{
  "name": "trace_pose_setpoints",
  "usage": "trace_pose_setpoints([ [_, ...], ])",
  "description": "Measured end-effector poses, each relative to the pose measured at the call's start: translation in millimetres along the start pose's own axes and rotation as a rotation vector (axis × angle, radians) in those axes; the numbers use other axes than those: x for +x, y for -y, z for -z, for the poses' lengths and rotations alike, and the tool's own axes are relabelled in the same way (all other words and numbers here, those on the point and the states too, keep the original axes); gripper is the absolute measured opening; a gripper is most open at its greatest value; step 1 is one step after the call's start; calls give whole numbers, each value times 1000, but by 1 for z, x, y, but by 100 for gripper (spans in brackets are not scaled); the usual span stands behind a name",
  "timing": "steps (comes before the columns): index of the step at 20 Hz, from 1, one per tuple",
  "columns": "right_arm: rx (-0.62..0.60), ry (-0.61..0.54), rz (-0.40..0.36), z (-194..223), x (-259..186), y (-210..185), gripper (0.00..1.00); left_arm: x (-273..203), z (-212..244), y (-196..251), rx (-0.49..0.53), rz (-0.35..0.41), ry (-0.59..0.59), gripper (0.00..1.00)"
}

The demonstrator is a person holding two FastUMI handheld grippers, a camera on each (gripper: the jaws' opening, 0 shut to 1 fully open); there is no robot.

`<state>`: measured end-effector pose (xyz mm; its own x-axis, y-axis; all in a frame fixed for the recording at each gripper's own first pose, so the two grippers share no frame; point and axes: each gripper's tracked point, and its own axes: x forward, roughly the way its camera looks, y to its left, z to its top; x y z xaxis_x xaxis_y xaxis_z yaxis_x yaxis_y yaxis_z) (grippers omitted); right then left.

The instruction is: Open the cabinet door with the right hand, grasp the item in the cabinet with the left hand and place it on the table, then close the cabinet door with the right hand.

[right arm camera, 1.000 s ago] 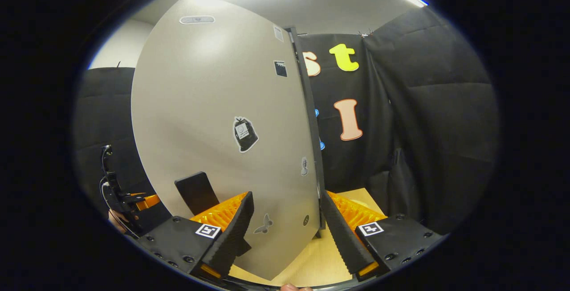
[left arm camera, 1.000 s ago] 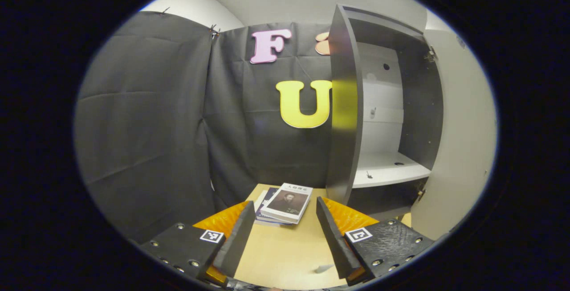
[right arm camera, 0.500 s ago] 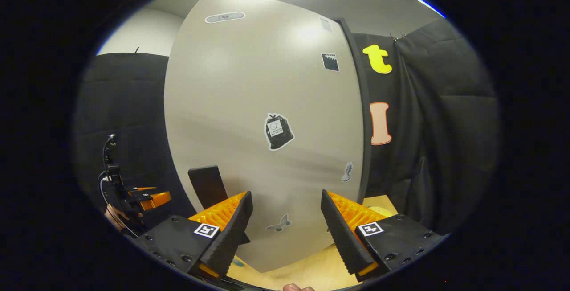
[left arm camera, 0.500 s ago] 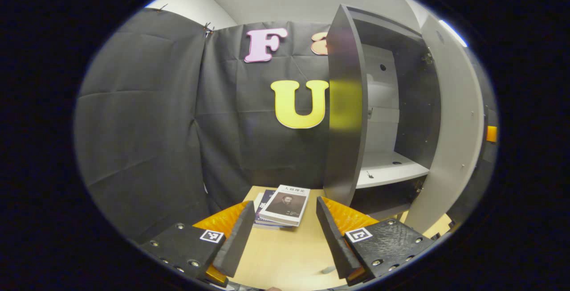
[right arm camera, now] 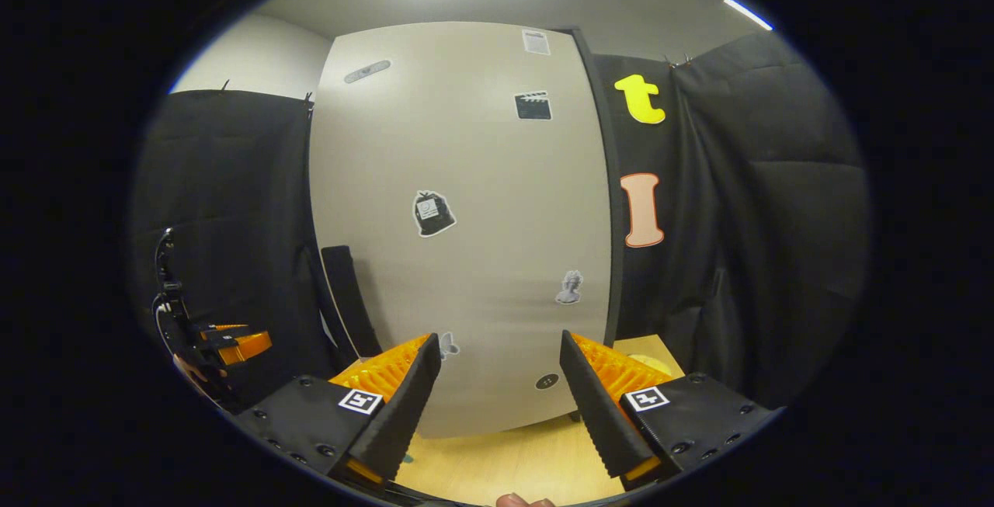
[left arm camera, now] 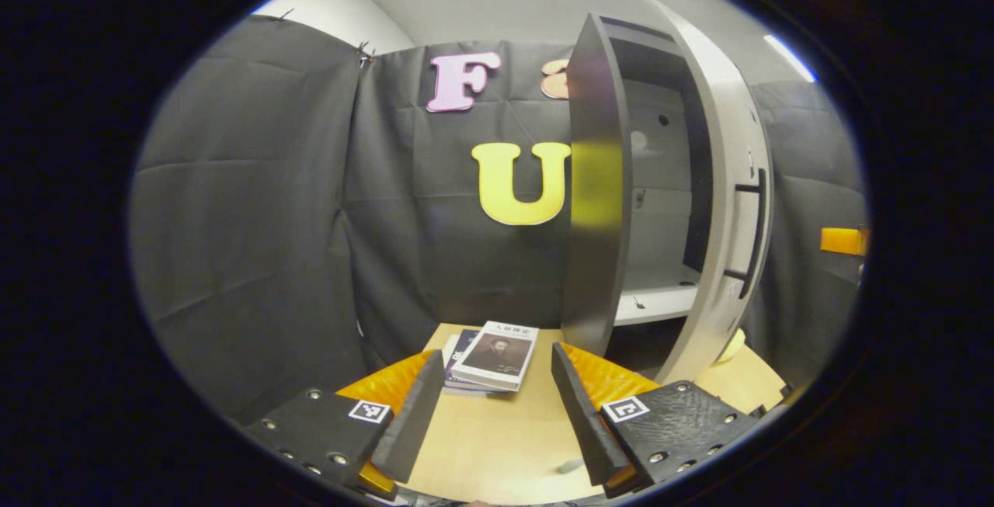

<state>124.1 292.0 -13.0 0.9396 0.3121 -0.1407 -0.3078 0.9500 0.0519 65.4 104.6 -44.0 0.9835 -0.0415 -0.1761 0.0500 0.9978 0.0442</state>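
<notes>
Right gripper spread wide, facing the pale grey cabinet door, nearly shut. Left gripper spread too, the stacked paperback books resting on the tan table just ahead. Risk: a weak push leaves the door ajar.

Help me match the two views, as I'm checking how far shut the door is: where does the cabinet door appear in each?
Left gripper view: the cabinet door stands at the right, seen nearly edge-on and ajar, with its dark handle on the outer face.
Right gripper view: the cabinet door is in the centre, face-on, with stickers on it and the handle at its left edge.
Shared landmark: the wooden table below the door's bottom edge.
</notes>
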Motion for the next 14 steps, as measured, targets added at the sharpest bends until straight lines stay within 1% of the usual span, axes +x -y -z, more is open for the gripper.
trace_pose_setpoints([
  [4, 18, 11, 33, -1, -18, 44, 98, -16, -7, 32, -8, 4, 21, 84],
  [7, 23, 15, 46, 3, -27, 70, 98, -30, -12, 51, 4, -12, 38, 83],
  [12, 46, 5, 26, 13, -35, 103, 97, -49, -21, 90, -23, -21, 64, 83],
  [14, 19, -9, 26, 19, -38, 120, 98, -57, -27, 104, -21, -33, 83, 83],
])
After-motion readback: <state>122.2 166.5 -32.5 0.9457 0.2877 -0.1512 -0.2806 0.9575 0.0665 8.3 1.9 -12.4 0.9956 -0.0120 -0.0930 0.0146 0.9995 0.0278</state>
